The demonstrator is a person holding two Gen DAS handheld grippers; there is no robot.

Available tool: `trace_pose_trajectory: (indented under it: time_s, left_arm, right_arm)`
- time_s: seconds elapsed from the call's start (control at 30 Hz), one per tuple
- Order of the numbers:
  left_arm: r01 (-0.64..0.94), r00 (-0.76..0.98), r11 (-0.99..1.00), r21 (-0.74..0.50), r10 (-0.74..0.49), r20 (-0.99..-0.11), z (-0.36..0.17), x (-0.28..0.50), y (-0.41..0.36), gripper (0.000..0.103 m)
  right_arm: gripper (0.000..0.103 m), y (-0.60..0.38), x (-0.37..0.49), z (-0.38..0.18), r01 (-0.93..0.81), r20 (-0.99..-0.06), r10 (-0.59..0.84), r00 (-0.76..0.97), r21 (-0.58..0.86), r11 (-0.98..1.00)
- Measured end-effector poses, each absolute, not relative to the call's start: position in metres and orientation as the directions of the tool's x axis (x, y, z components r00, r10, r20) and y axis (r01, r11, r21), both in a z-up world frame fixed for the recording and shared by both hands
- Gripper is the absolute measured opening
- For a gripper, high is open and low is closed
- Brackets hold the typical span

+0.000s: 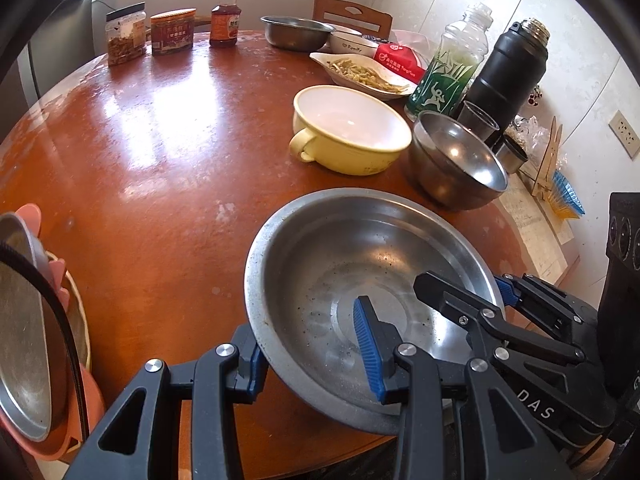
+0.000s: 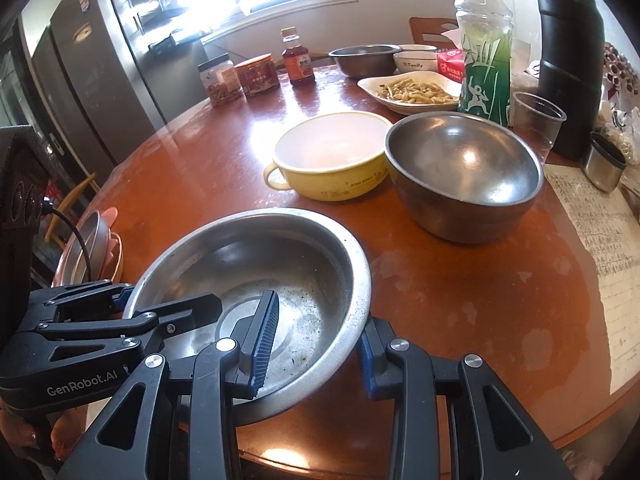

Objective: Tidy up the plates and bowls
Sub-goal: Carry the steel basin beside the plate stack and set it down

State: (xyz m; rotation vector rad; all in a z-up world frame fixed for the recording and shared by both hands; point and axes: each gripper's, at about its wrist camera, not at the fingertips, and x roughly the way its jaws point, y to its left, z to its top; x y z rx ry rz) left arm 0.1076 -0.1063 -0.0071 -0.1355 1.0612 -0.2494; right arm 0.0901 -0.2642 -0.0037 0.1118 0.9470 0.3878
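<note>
Left gripper [image 1: 312, 356] and right gripper [image 2: 316, 344] each pinching steel basin [image 1: 360, 264] rim, on table [image 1: 160, 152].

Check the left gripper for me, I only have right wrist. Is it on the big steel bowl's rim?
Observer: Yes. Left gripper straddles the near rim of the steel bowl, one pad outside, one against the inner wall.
Operator: Anything past the right edge of the table?
Observer: A wall socket, beyond the written sheet.
</note>
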Motion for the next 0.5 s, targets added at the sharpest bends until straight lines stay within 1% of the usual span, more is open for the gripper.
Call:
trace_pose_trajectory:
  time_s: [0.27, 0.5]
  left_arm:
    - [0.107, 0.459, 0.972, -0.211, -0.236, -0.857, -0.015, 0.099, -0.094, 0.039]
    - [0.104, 0.458, 0.973, -0.207, -0.232, -0.858, -0.018, 0.098, -0.091, 0.039]
  right_arm:
    - [0.037, -0.244, 0.083, -0.015, -0.320, -0.781, 0.394, 0.484, 0.260, 0.911]
    - [0.039, -0.240, 0.082, -0.016, -0.319, -0.781, 0.397, 0.482, 0.265, 0.910]
